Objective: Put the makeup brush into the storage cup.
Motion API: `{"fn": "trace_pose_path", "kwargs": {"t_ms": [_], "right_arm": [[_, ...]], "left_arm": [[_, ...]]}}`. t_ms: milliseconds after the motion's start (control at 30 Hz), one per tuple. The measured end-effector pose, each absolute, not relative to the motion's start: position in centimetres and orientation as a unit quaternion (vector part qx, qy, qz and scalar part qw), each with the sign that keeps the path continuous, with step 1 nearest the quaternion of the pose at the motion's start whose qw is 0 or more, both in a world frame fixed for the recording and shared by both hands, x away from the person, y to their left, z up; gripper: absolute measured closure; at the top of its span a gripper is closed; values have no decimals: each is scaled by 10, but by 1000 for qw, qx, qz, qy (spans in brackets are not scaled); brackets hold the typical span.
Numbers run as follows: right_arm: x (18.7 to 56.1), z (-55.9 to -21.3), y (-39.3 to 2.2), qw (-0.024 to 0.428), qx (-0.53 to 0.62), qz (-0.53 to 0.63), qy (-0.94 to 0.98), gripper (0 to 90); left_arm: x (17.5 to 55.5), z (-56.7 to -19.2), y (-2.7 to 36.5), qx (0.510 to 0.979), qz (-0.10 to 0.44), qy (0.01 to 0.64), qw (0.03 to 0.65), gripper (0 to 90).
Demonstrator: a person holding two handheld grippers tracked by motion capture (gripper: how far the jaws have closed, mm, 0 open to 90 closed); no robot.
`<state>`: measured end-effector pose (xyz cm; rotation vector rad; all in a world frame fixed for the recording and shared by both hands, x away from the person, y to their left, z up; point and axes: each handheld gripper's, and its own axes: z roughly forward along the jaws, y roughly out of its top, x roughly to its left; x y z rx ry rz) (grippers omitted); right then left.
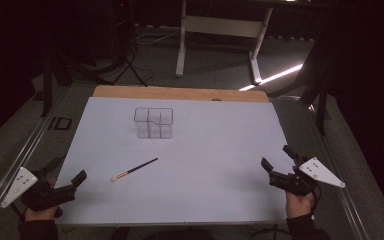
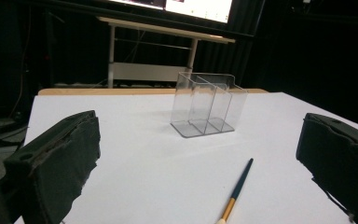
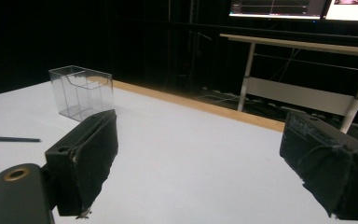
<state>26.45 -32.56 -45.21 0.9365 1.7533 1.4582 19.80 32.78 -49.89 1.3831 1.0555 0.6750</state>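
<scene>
No brand, label or lettering can be read on anything here. The left gripper [image 1: 67, 181] sits at the table's [image 1: 205, 200] seven o'clock corner with its jaws spread wide and nothing between them; the right gripper [image 1: 276, 161] at about four o'clock is likewise wide open and empty (neither touches the sheet's contents). The brush [image 1: 134, 169] lies flat on the white surface, bristles toward the person, near the left gripper at its two o'clock and well apart from the right one. The clear organizer [image 1: 153, 123] stands upright at the table's twelve o'clock, beyond the brush.
</scene>
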Motion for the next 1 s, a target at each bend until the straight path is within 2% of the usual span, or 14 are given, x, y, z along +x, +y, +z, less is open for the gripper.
{"fn": "trace_pose_path", "kwargs": {"t_ms": [367, 467, 533, 667, 833, 1000], "right_arm": [[266, -452, -324, 332, 356, 557, 673, 111], [266, -452, -324, 330, 353, 560, 673, 111], [267, -452, -323, 327, 351, 560, 675, 111], [267, -453, -321, 324, 348, 560, 679, 111], [266, -453, -318, 319, 342, 564, 680, 111], [267, -453, -317, 315, 342, 565, 682, 111]], "left_arm": [[197, -496, 327, 595, 283, 456, 599, 0], [195, -488, 325, 592, 307, 479, 571, 0], [193, -481, 326, 581, 308, 477, 583, 0], [193, -474, 326, 585, 291, 475, 589, 0], [198, -468, 326, 614, 231, 458, 599, 0], [204, -465, 326, 641, 201, 446, 592, 0]]}}
